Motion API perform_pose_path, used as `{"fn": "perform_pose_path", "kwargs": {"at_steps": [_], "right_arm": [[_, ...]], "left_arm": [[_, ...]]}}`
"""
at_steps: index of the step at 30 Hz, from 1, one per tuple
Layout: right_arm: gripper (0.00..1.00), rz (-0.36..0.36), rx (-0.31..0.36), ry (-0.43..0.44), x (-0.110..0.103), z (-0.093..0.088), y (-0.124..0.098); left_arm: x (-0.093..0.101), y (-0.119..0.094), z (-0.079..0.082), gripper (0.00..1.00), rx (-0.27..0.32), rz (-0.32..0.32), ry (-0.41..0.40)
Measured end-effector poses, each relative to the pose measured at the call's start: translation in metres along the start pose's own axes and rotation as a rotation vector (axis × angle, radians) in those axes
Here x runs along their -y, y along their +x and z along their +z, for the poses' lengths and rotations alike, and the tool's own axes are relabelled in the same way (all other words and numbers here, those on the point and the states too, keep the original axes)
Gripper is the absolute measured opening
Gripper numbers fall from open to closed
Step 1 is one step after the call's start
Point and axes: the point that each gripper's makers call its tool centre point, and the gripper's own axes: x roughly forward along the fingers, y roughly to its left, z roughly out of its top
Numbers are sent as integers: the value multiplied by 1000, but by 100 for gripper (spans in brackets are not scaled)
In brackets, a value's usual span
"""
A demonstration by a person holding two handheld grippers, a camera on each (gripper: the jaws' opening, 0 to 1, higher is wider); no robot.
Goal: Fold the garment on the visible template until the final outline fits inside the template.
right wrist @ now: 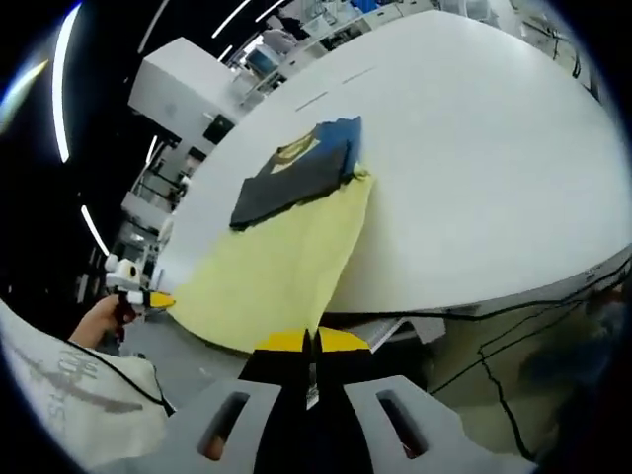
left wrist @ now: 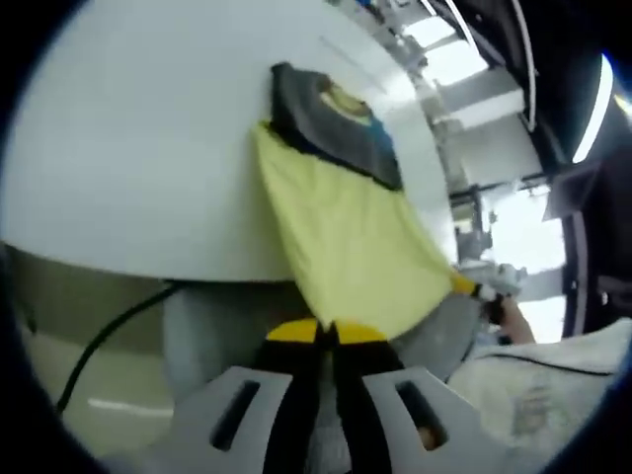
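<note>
A yellow garment [left wrist: 351, 232] lies half on the white table [left wrist: 138, 148] and is stretched out past the table's edge. Its far end meets a dark folded piece [left wrist: 331, 118] with a yellow print and a blue edge. My left gripper [left wrist: 326, 333] is shut on one near corner of the yellow garment. My right gripper [left wrist: 476, 289] holds the other corner at the right. In the right gripper view the yellow garment [right wrist: 281, 267] runs from the dark piece [right wrist: 296, 168] down to my right gripper [right wrist: 311, 341], which is shut on it. My left gripper [right wrist: 148, 298], held by a hand [right wrist: 99, 318], pinches the far corner.
Black cables [right wrist: 513, 326] hang under the table's edge [right wrist: 553, 281], and another cable [left wrist: 109, 341] runs below it in the left gripper view. The person's light clothing [right wrist: 69, 385] is close by. Shelves and equipment [right wrist: 188, 89] stand beyond the table.
</note>
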Motion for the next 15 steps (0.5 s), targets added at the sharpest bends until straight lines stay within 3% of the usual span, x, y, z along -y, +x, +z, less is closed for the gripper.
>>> {"fn": "perform_pose_path", "kwargs": {"at_steps": [8,15], "right_arm": [[2,17,21,1,-18,1,-15],[1,57,89,36,-29,15,-28]], "left_arm": [[9,-8,-11,0,16,-40,-20],[19,-24,-1,0,76,-82,-44]]}}
